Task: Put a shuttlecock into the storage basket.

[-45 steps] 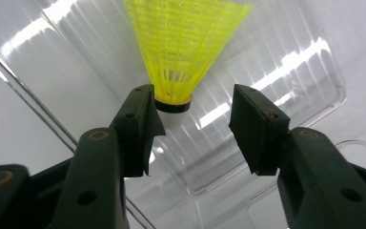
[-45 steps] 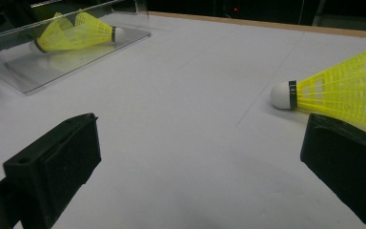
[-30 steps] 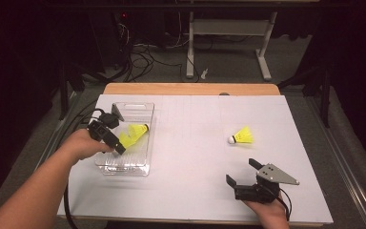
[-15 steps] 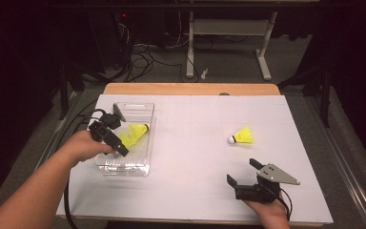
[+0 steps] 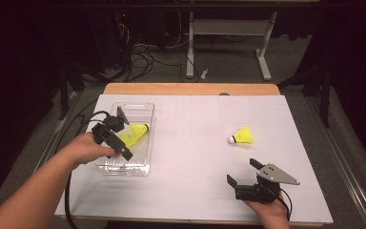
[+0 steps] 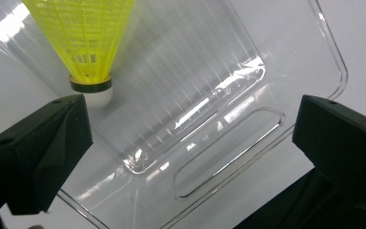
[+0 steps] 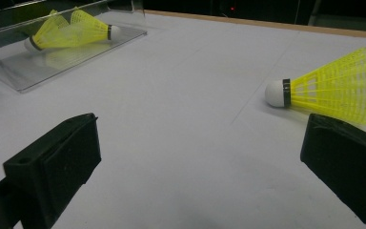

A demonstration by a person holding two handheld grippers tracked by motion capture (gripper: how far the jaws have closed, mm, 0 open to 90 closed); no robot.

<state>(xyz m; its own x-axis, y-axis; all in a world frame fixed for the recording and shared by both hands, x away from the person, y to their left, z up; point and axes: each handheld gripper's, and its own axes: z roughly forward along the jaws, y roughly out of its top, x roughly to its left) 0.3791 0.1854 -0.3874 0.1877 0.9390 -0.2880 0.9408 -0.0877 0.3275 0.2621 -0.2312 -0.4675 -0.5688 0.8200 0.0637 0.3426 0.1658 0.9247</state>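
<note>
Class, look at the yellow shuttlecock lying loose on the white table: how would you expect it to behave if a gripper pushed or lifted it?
The shuttlecock lies on its side, so a push would probably swing it round its white round nose. Its open mesh skirt looks very light and would likely flex if squeezed.

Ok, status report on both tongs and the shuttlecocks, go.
Left tongs just opened over clear plastic tray, nothing gripped. Two yellow shuttlecocks in tray. Right tongs open, idle; third yellow shuttlecock on white table, path clear.

Three yellow shuttlecocks [image 5: 241,136] [image 5: 138,130] [image 5: 127,139], one clear plastic tray [image 5: 124,168], two grippers [image 5: 124,153] [image 5: 240,174].
</note>
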